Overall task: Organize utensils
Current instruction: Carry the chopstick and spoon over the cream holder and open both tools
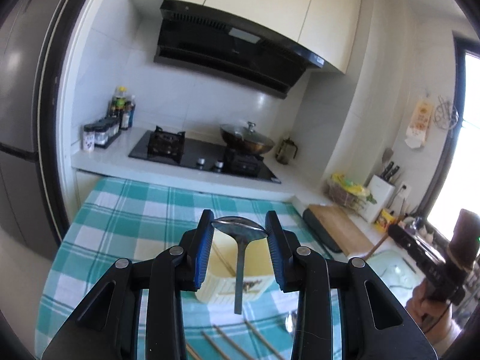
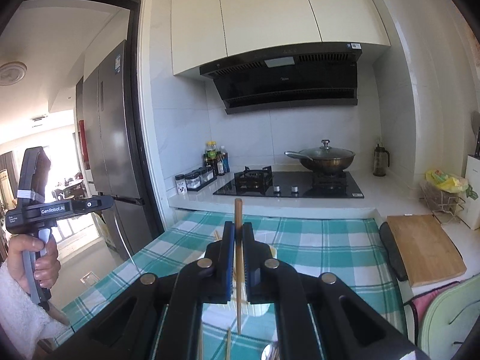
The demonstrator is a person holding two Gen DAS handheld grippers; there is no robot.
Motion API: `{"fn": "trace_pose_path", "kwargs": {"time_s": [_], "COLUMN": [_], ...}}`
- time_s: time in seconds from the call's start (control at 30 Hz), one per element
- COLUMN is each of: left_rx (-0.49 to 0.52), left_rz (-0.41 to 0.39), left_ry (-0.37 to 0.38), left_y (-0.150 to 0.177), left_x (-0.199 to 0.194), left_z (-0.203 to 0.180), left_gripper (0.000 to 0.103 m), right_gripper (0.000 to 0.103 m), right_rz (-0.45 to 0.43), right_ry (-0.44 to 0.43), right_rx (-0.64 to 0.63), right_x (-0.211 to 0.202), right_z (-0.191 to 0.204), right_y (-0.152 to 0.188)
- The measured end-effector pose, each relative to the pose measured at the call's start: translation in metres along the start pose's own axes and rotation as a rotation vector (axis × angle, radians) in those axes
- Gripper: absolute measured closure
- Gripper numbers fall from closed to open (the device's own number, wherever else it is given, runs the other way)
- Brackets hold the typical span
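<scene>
My left gripper (image 1: 239, 228) is shut on the bowl of a metal spoon (image 1: 239, 237). The spoon's handle hangs down over a cream utensil holder (image 1: 231, 288) on the green checked tablecloth (image 1: 135, 219). A chopstick (image 1: 223, 259) stands in the holder. My right gripper (image 2: 238, 234) is shut on a wooden chopstick (image 2: 238, 213), held upright above the same holder (image 2: 261, 309). Loose chopsticks (image 1: 228, 342) and another spoon (image 1: 289, 322) lie on the cloth near me.
A gas hob (image 2: 288, 184) with a lidded wok (image 2: 325, 157) stands on the counter behind the table. Spice jars and bottles (image 2: 207, 168) are at the left. A wooden cutting board (image 2: 423, 247) and a knife block (image 1: 379, 193) are at the right. A fridge (image 2: 111, 138) stands left.
</scene>
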State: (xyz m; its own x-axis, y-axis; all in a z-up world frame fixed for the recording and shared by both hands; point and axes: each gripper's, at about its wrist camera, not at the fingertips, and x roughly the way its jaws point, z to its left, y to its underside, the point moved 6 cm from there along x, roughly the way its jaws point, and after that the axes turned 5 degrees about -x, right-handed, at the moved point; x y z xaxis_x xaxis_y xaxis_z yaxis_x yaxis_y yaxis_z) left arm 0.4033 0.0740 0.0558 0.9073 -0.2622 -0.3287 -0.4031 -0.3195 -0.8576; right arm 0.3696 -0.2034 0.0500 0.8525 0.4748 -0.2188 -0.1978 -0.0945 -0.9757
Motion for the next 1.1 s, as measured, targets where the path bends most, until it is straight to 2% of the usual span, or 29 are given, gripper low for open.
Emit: {"fn": "trace_pose_path", "kwargs": {"time_s": [0.1, 0.23, 0.33, 0.5, 0.6, 0.83, 0.97, 1.0, 1.07, 1.1], "left_rx": [-0.025, -0.042, -0.047, -0.078, -0.072, -0.088, -0.084, -0.086, -0.097, -0.101], "left_rz": [-0.053, -0.085, -0.059, 0.039, 0.109, 0.248, 0.306, 0.317, 0.328, 0.329], "left_ry": [-0.035, -0.082, -0.116, -0.147, -0.157, -0.163, -0.179, -0.183, -0.177, -0.174], "left_y": [-0.014, -0.017, -0.007, 0.019, 0.035, 0.063, 0.074, 0.076, 0.079, 0.08], "left_x": [0.027, 0.064, 0.093, 0.133, 0.153, 0.183, 0.192, 0.193, 0.19, 0.185], "left_z": [0.003, 0.011, 0.02, 0.041, 0.048, 0.058, 0.06, 0.06, 0.062, 0.062], "left_gripper": [0.068, 0.068, 0.068, 0.068, 0.068, 0.068, 0.067, 0.067, 0.064, 0.056], "right_gripper": [0.098, 0.098, 0.098, 0.098, 0.098, 0.098, 0.097, 0.094, 0.094, 0.081], "right_rz": [-0.075, -0.17, -0.197, -0.188, -0.125, 0.218, 0.338, 0.354, 0.375, 0.381], "right_ry": [0.009, 0.034, 0.064, 0.095, 0.063, 0.013, -0.006, -0.006, -0.016, -0.017], "right_rx": [-0.015, -0.018, -0.025, -0.016, 0.044, 0.176, 0.237, 0.244, 0.281, 0.297], "right_x": [0.015, 0.043, 0.068, 0.108, 0.134, 0.2, 0.218, 0.221, 0.223, 0.223], "right_z": [0.004, 0.001, -0.005, -0.021, -0.033, -0.052, -0.058, -0.06, -0.064, -0.067], "right_y": [-0.016, -0.029, -0.03, -0.023, -0.009, 0.049, 0.075, 0.078, 0.084, 0.085]}}
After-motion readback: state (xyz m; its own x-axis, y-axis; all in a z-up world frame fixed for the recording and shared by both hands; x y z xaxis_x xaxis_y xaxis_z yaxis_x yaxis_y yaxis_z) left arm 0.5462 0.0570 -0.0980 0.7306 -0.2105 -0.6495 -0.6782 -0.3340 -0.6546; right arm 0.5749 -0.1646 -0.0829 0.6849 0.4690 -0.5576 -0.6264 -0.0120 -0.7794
